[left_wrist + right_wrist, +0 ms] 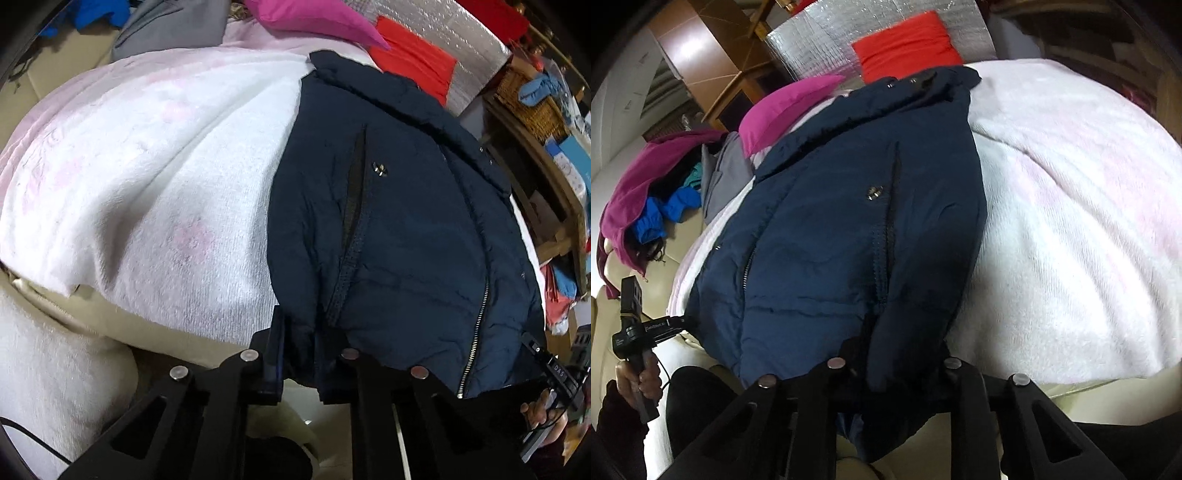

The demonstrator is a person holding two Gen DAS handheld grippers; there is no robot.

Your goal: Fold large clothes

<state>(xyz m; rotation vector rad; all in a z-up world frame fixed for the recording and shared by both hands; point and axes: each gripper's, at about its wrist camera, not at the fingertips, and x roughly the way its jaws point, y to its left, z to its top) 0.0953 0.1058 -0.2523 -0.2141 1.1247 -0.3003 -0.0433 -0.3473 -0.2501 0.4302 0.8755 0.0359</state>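
Because each near corner needs lifting for a fold, the left hand-held gripper (298, 363) is pinching the hem of the navy jacket (399, 229), and the right hand-held gripper (892, 373) is pinching the opposite corner, while the jacket is lying front-up, collar farthest, on the pale blanket (147, 177).

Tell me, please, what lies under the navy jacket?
The navy jacket lies on a white and pink blanket, which shows along both its sides. Whatever is under the blanket is covered. Both grippers' jaws grip the jacket's near hem.
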